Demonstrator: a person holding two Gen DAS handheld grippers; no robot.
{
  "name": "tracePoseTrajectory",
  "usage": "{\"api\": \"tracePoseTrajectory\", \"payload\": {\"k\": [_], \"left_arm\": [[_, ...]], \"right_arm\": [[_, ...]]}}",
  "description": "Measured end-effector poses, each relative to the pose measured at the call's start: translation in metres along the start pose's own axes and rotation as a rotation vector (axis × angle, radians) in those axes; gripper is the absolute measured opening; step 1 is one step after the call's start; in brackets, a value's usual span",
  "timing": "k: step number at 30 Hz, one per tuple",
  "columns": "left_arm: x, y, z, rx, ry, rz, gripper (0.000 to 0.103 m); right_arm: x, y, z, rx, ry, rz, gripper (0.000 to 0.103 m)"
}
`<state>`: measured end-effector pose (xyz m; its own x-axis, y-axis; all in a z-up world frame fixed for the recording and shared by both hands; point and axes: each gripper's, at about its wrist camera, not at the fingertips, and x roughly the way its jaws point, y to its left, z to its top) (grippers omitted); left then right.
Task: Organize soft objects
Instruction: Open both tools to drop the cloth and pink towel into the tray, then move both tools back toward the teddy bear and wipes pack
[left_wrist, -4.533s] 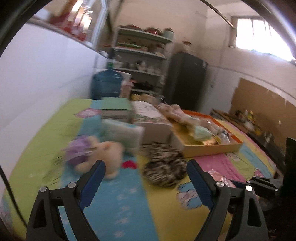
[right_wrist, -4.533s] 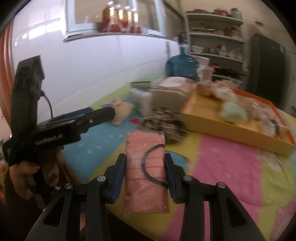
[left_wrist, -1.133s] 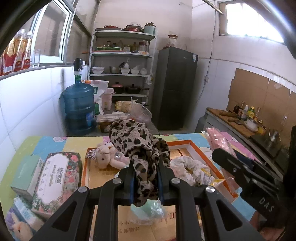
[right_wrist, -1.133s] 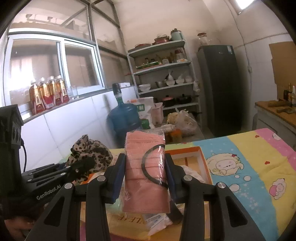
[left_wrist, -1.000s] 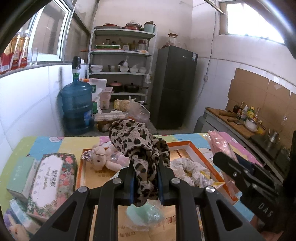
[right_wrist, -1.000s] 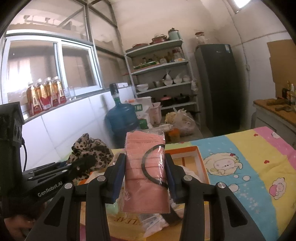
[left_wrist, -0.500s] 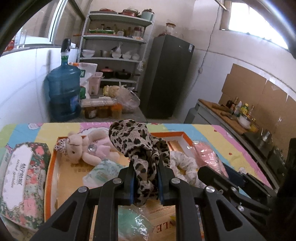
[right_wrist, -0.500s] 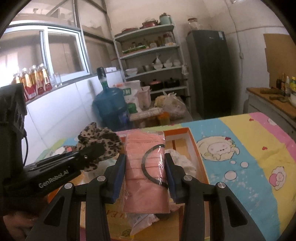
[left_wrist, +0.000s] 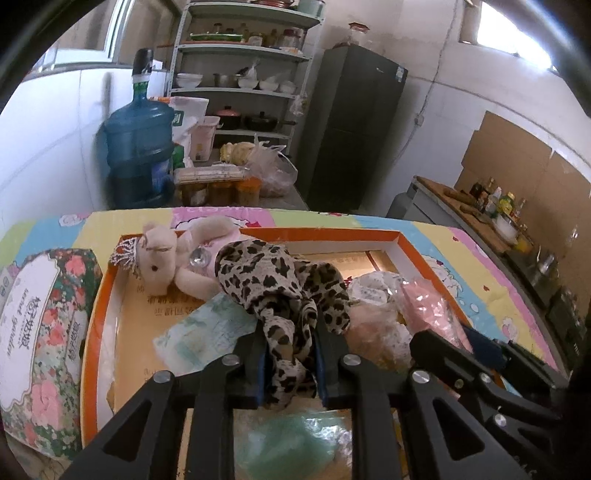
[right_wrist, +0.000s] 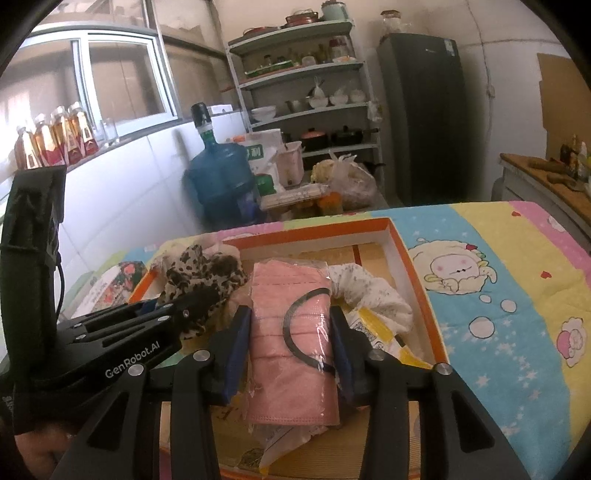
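You have one leopard-print cloth clenched between the jaws of your left gripper, its bulk bunched over the fingertips and hanging above the orange-rimmed box, and one pink packet of face masks with a black loop on its front pinched upright between the jaws of your right gripper, also over that box. Inside the box you can count one cream plush bunny lying at the far left corner, one pale green packet beside it, one white speckled cloth towards the right wall, and one yellow-and-white wrapper partly hidden behind your right gripper. A greenish bag at the near edge is blurred and half covered by the left gripper, so what it is stays unclear. One floral tissue box sits just left of the orange box on the cartoon-print counter, cut off by the frame edge. Both grippers point forward side by side, tilted slightly down, the left close beside the right
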<state>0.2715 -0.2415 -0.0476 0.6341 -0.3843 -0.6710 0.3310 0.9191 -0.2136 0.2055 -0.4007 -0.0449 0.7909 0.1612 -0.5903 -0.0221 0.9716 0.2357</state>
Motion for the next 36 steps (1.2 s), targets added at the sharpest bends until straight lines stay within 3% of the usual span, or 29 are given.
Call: {"api": "tracePoseTrajectory", "payload": {"k": [6, 10, 19, 36], "left_arm": [[-0.001, 0.003, -0.001, -0.012, 0.003, -0.003, 0.035], [-0.001, 0.005, -0.002, -0.017, 0.004, -0.009, 0.046], [-0.024, 0.008, -0.003, -0.032, -0.070, -0.021, 0.072], [-0.076, 0.011, -0.020, 0.026, -0.161, 0.072, 0.072]], "right_arm": [[0.003, 0.002, 0.001, 0.005, 0.012, 0.011, 0.046], [0.004, 0.002, 0.002, 0.011, 0.010, 0.009, 0.064], [-0.006, -0.004, 0.002, 0.042, -0.042, 0.031, 0.067], [-0.039, 0.006, -0.005, 0.047, -0.140, 0.013, 0.068]]}}
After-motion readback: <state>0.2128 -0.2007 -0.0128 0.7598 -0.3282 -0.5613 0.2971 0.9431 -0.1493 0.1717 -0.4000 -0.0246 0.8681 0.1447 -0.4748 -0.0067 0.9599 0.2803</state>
